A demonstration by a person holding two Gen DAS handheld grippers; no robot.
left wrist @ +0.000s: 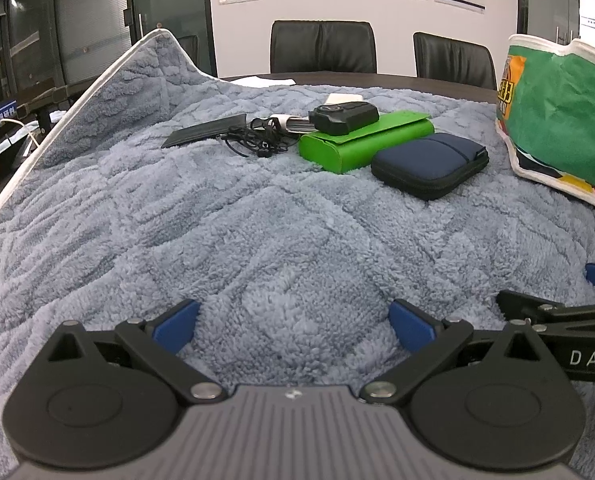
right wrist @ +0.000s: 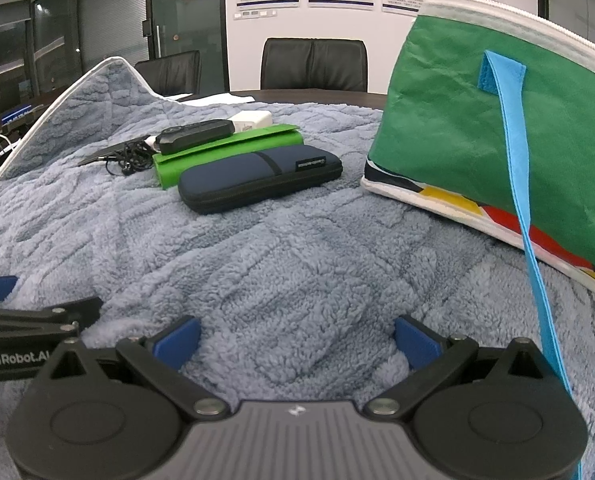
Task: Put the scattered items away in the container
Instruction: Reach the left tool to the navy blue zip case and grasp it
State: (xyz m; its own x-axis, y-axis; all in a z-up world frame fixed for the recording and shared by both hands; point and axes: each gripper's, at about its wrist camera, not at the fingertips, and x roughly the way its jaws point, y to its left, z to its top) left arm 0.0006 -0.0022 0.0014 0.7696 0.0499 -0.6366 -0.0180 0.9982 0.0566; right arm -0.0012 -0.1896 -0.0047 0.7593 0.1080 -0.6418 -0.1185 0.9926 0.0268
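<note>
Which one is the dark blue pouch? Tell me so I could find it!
Find the big green bag standing on the fluffy grey blanket. Just left of it lies the dark blue pouch, flat, beside a bright green case. Only the pouch has a zipper around its edge.

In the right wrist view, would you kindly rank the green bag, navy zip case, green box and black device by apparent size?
1. green bag, though nearest the camera
2. navy zip case
3. green box, partly hidden, so unsure
4. black device

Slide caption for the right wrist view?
Open right gripper over blue blanket, facing navy pouch, green case, green bag.
</note>
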